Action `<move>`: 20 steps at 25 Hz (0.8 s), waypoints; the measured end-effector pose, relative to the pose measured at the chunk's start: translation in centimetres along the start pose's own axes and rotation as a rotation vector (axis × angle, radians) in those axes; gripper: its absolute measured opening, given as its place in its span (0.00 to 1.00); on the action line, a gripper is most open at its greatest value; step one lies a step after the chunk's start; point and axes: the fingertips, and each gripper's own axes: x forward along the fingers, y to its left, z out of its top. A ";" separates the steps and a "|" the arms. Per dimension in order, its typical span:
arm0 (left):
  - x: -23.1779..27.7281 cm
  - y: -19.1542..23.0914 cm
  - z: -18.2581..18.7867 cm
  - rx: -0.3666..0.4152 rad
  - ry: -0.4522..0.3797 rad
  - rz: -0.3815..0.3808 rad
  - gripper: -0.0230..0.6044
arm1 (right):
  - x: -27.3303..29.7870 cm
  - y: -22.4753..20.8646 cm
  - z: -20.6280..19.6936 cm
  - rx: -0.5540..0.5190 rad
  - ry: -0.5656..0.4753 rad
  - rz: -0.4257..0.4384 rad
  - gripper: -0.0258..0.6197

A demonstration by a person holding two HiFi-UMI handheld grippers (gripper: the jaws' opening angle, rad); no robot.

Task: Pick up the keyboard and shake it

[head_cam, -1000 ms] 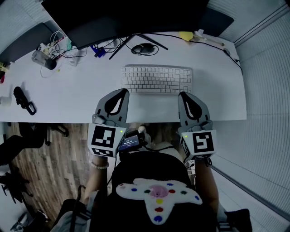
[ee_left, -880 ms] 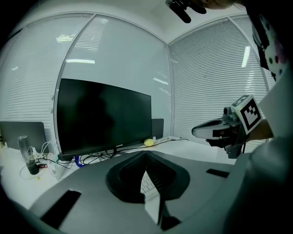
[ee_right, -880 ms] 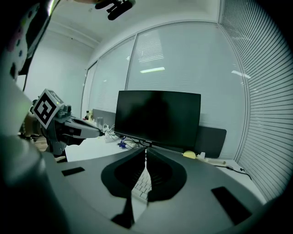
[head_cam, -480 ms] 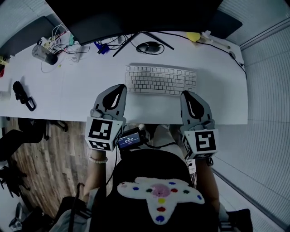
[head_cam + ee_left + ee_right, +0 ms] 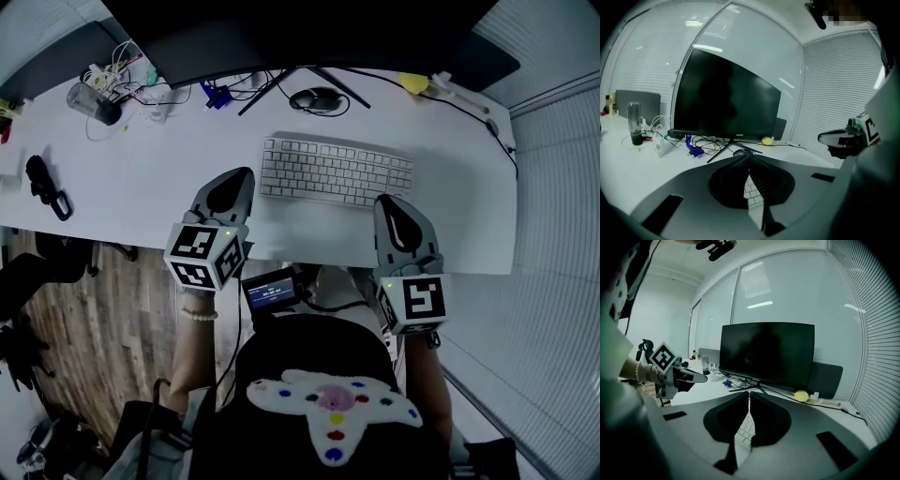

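A white keyboard (image 5: 336,172) lies flat on the white desk (image 5: 141,197), in front of the monitor. My left gripper (image 5: 245,172) hovers just off the keyboard's near-left corner, shut with nothing in it. Near the keyboard's near-right corner, my right gripper (image 5: 388,199) is also shut and empty. In the left gripper view, a few keys of the keyboard (image 5: 751,191) show through the slit below the closed left gripper (image 5: 749,157). The right gripper view shows the keyboard (image 5: 743,430) the same way under the right gripper (image 5: 749,393).
A large dark monitor (image 5: 281,33) stands behind the keyboard, with a black mouse (image 5: 319,97) by its stand. A yellow object (image 5: 412,82) lies at back right. A jar (image 5: 94,101) and cables sit at back left, a black tool (image 5: 42,183) at far left.
My left gripper has shifted slightly left and rolled, so its marker cube is turned. The right gripper has barely moved. The keyboard stays flat on the desk.
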 end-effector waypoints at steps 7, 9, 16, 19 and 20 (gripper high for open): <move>3.4 1.8 -4.0 -0.149 0.131 -0.059 0.17 | 1.1 -0.7 -0.5 0.061 0.031 0.003 0.10; 4.5 2.1 -5.2 -0.187 0.170 -0.092 0.25 | 1.2 -1.3 -1.3 0.055 0.045 -0.006 0.10; 7.7 3.2 -9.3 -0.309 0.288 -0.140 0.41 | 1.7 -2.6 -2.3 0.056 0.071 -0.026 0.09; 8.6 3.3 -10.7 -0.339 0.329 -0.150 0.44 | 1.6 -3.1 -3.1 0.045 0.068 -0.042 0.10; 8.9 3.3 -11.0 -0.352 0.340 -0.154 0.45 | 1.6 -3.2 -3.3 0.046 0.071 -0.045 0.10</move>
